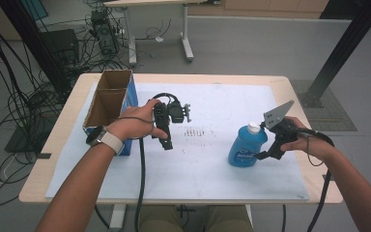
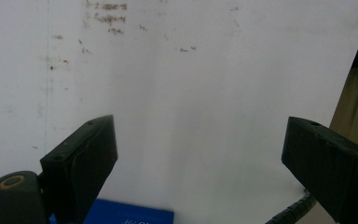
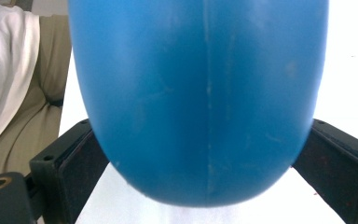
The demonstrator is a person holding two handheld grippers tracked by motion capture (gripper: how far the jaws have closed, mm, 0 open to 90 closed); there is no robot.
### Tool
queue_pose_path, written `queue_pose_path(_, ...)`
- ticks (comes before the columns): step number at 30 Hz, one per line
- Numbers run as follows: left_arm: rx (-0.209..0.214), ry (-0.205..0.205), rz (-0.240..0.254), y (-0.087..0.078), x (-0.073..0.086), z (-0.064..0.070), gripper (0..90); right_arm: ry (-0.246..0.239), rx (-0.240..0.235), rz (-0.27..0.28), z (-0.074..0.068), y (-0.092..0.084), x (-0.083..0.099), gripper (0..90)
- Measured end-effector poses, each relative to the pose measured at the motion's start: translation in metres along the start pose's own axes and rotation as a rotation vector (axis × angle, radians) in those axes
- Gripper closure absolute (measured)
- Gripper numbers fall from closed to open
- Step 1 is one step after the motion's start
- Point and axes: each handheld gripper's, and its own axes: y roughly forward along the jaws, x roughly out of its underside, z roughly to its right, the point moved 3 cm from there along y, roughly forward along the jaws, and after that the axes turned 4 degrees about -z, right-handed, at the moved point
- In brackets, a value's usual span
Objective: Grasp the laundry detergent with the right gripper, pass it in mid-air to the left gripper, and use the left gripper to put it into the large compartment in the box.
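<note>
A: Item nearest: bottle [image 3: 200, 98], blue, upright on desk [image 1: 183, 174]. Right gripper [image 1: 270, 145] jaws clasp its body.

B: We judge it smooth, slippery plastic; grip mid-body. Left gripper [image 2: 200, 158] jaws spread, empty.

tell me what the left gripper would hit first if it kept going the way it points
Probably the white sheet on the table: the left gripper has open jaws with nothing between them, and bare paper lies ahead. How far off the paper is, is unclear.

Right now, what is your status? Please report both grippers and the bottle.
Left gripper open, empty, beside cardboard box. Right gripper shut on blue bottle, bottle upright on white sheet. Nothing in the way.
</note>
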Motion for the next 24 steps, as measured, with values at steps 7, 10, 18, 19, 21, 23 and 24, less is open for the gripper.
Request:
queue_pose_path(7, 0.001, -0.005, 0.003, 0.0000, 0.0007, -0.0002, 10.7, 0.003, 0.002, -0.002, 0.0000, -0.0013, 0.0005, 6.5)
queue_pose_path(10, 0.002, -0.006, 0.002, 0.0000, 0.0008, -0.0001, 10.7, 0.001, 0.002, -0.005, -0.0002, -0.0012, 0.0003, 6.5)
queue_pose_path(18, 0.001, -0.007, 0.003, -0.0008, 0.0015, 0.0000, 10.7, 0.007, 0.008, -0.010, -0.0005, -0.0021, 0.0008, 6.5)
queue_pose_path(19, 0.000, -0.007, 0.004, -0.0009, 0.0015, 0.0002, 10.8, 0.007, 0.009, -0.010, -0.0006, -0.0024, 0.0007, 6.5)
queue_pose_path(21, -0.001, -0.005, 0.004, -0.0011, 0.0015, 0.0002, 10.7, 0.023, 0.012, -0.015, -0.0019, -0.0031, 0.0010, 6.5)
queue_pose_path(23, -0.001, -0.005, 0.005, -0.0014, 0.0015, 0.0005, 10.8, 0.023, 0.013, -0.015, -0.0018, -0.0035, 0.0010, 6.5)
queue_pose_path(24, -0.001, -0.004, 0.004, -0.0016, 0.0015, 0.0006, 10.8, 0.021, 0.014, -0.015, -0.0017, -0.0036, 0.0008, 6.5)
